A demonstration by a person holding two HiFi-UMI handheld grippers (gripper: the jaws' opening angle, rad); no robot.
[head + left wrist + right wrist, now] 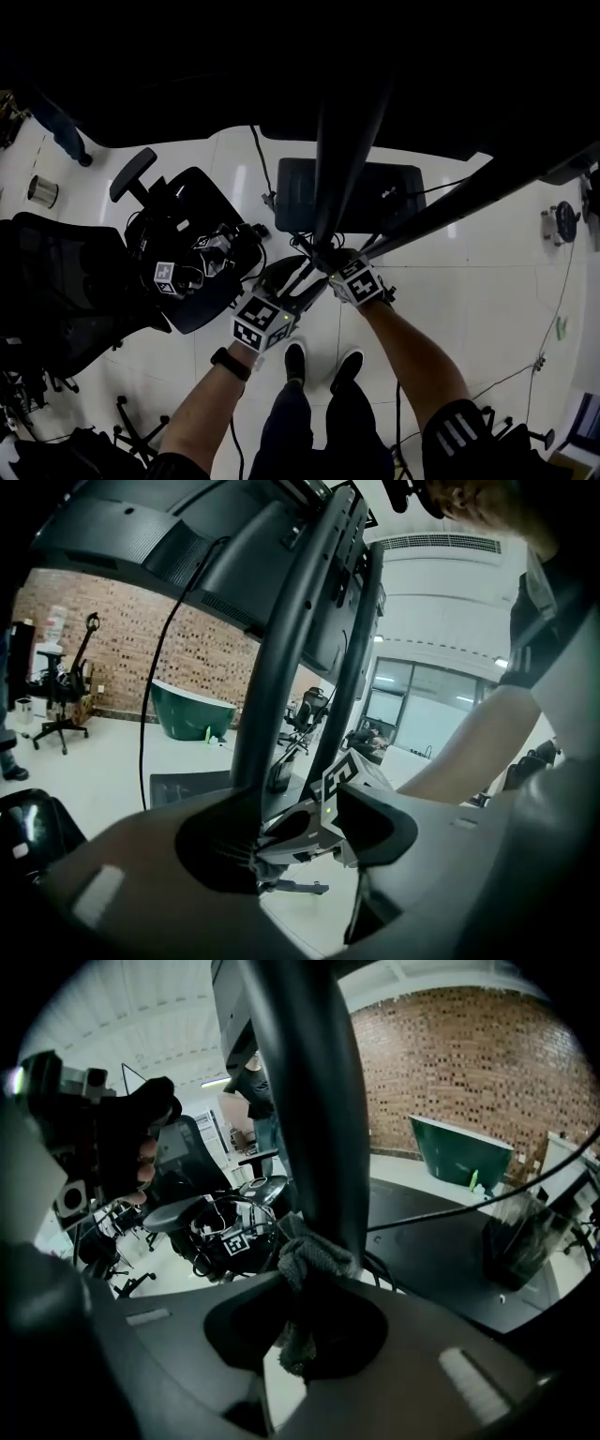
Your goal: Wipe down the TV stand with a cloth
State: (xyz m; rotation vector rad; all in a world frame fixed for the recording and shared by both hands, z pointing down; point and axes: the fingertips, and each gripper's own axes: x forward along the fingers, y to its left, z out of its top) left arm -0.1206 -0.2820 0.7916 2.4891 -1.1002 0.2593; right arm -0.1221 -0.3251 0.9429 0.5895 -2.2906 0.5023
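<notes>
Black office chair (178, 234) at far left, a spare gripper (183, 272) lying on its seat, well apart from the work: leave out of the sweep.

Next rightward, left gripper (289, 292), claw spread, nothing pinched, set loosely about the foot of the dark upright (281, 667) of the TV stand (342, 122). One pad touching or just beside the metal, hard to say which. Use as a brace only and avoid clamping, so as not to rock the screen (187, 536) overhead.

At centre, grey knit cloth (309, 1265), bunched into a wad and lying against the near face of that upright.

Rightmost, right gripper (300, 1330), claw pressed together on the lower part of the wad, the upper part free and touching the pole.

Judged from this: wiping of the upright in hand, low down near the base plate (398, 192), with much of the stand probably not yet done.

To do it well:
- Press lightly inward, leading with cloth and never with a jaw tip.
- Draw along the length of the pole in long strokes rather than dabbing.
- Turn the wrist to carry the wad round the sides and back.
- Mind the black cable (469, 1204) trailing to the right, and the slanting strut (469, 206) close by.
- Watch for the wad slipping from the pinch, and re-grip if thin.
</notes>
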